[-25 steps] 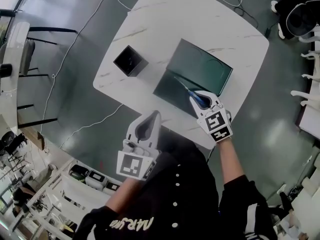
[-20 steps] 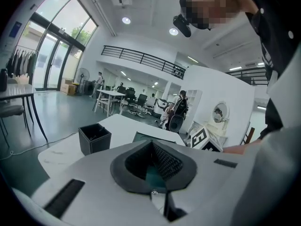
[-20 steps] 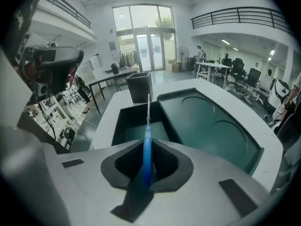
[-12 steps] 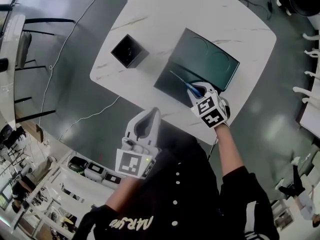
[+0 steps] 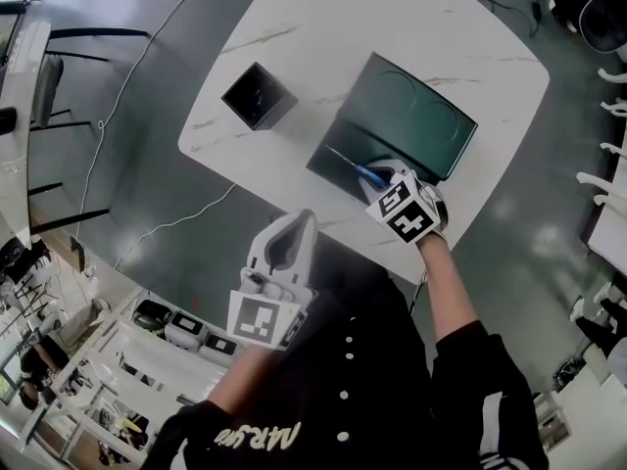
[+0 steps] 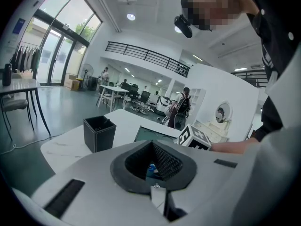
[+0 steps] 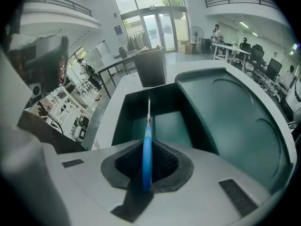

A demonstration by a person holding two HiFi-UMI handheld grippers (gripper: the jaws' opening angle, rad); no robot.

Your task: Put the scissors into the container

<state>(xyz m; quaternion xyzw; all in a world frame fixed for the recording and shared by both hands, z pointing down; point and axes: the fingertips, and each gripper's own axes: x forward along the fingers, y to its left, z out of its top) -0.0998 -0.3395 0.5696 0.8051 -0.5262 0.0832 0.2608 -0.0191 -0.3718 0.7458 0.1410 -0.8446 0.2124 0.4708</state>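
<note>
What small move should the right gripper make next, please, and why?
Probably lower the right gripper a little: its jaws are clamped on the scissors, whose blades point into the open container but seem to hang above its floor, so releasing now might drop them.

Surface (image 5: 294,57): container (image 5: 336,161) right of centre, its lid (image 5: 416,116) lying open behind it; square box (image 5: 259,95) to its left, well apart. Scissors (image 5: 367,173) in right hand-held gripper (image 5: 382,176), over the container's near part. Left hand-held gripper (image 5: 290,238) before the surface's near edge.
</note>
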